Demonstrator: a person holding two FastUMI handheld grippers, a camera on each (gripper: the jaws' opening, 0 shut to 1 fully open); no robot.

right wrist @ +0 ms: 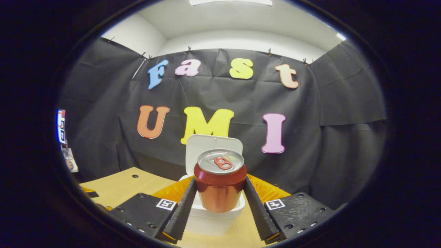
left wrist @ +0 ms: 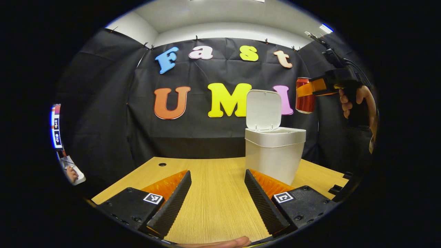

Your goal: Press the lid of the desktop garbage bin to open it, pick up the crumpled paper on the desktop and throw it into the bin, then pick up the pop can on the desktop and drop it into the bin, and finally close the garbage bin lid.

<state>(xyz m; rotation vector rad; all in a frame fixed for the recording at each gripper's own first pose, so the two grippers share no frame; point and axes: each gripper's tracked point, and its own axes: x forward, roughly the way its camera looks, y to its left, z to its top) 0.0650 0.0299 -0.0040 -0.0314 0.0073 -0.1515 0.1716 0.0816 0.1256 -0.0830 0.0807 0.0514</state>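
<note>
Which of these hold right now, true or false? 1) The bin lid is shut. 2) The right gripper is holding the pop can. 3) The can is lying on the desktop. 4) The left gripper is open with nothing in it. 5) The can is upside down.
1) False: the lid stands raised above the open garbage bin.
2) True: the right gripper has both fingers pressed on the pop can.
3) False: the can is held in the air, up and to the right of the bin in the left gripper view, with the bin under it in the right gripper view.
4) True: the left gripper is open over the bare desktop.
5) False: its pull tab faces up.
</note>
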